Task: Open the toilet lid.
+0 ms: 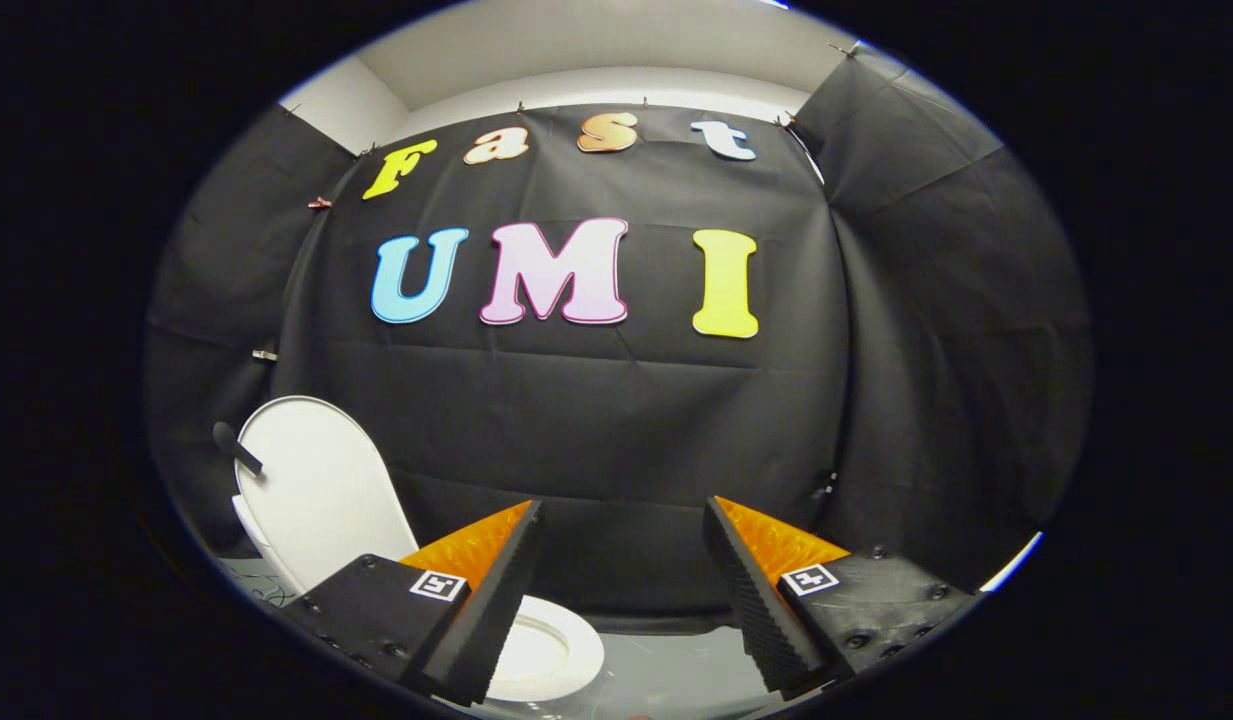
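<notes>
White plastic toilet lid point(311, 480) stands upright, leaning back so the seat point(551, 650) lies exposed; the tongs point(621, 590) hang released and empty, apparently clear of it.

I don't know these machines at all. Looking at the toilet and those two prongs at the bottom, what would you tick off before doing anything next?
1. Toilet lid raised: ok, it stands upright behind the bowl.
2. Seat down on the bowl: ok, its ring lies flat, partly hidden by one finger.
3. Gripper free: ok, its fingers are spread apart with nothing between them.
4. Fingers clear of the lid: ok, the lid sits off to the side, beyond one finger, not touched.
5. Dark handle on the lid's edge intact: cannot tell, too small.
6. Lid resting steadily against something behind it: cannot tell, its back is hidden.
</notes>
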Demonstrator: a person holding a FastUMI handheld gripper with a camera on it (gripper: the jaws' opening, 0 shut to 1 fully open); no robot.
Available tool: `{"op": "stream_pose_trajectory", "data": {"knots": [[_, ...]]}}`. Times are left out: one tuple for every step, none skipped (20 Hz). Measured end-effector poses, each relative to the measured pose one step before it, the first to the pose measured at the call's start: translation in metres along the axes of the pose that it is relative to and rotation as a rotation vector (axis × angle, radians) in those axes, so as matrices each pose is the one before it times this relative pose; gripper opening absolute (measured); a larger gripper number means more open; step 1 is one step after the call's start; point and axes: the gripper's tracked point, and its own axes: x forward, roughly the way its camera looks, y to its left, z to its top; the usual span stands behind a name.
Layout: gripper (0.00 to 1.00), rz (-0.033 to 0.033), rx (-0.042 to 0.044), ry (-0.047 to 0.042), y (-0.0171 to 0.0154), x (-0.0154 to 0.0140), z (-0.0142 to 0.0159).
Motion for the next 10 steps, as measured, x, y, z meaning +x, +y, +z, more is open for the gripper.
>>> {"op": "stream_pose_trajectory", "data": {"knots": [[0.98,-0.00235,0.00077,-0.00198,-0.00090,-0.00157,-0.00317],[0.99,-0.00387,-0.00102,-0.00069,-0.00184,-0.00050,-0.00215],[0.98,-0.00511,-0.00086,-0.00454,-0.00197,-0.00040,-0.00236],[0.99,-0.00669,0.00295,-0.00669,-0.00157,-0.00028,-0.00176],[0.99,-0.00418,0.01103,-0.00194,-0.00163,-0.00024,-0.00270],[0.98,-0.00330,0.01771,0.00385,-0.00145,0.00100,-0.00384],[0.98,0.00086,0.02513,0.00496,-0.00107,0.00018,-0.00329],[0.99,-0.00394,0.01665,0.01653,-0.00017,0.00091,-0.00522],[0.99,-0.00431,-0.00311,0.00976,-0.00140,-0.00016,-0.00446],[1.00,-0.00897,-0.01195,-0.00463,-0.00424,-0.00022,-0.00119]]}}
